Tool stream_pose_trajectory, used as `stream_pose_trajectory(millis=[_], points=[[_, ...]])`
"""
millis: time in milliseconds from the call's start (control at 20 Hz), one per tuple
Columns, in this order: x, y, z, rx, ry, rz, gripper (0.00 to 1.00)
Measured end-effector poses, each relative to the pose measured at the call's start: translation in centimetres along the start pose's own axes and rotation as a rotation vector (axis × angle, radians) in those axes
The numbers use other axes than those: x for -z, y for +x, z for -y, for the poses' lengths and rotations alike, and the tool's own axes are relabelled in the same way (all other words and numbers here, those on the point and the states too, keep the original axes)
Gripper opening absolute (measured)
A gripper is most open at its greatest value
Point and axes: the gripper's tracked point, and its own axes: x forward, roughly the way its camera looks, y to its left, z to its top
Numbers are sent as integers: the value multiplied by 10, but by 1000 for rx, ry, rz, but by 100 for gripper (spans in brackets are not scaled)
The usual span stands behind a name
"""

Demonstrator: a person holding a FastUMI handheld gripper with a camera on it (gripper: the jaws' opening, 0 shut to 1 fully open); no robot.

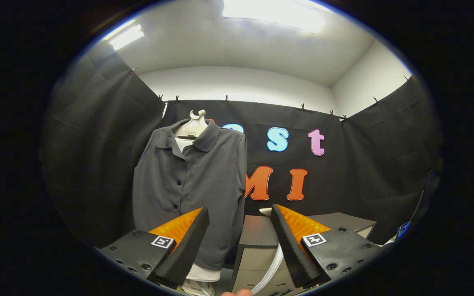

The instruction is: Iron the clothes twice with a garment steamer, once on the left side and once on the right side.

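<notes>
Gripper view: shirt (191, 181) beyond spread fingers (183, 246).

1. The gripper (240, 213) is held level, pointing straight ahead.
2. Its two fingers (187, 242) stand wide apart with nothing between them and touch nothing.
3. A fingertip of the person's hand (237, 292) peeks up just below the fingers.
</notes>
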Motion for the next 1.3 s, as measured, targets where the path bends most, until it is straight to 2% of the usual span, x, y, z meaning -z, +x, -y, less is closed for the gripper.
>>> stream_pose_trajectory(millis=[650,800,900,1300], points=[[-4,16,13,28,-2,-19,97],[-7,29,29,69,6,-48,97],[-7,46,49,129,27,-80,97],[-6,165,120,236,22,-207,98]])
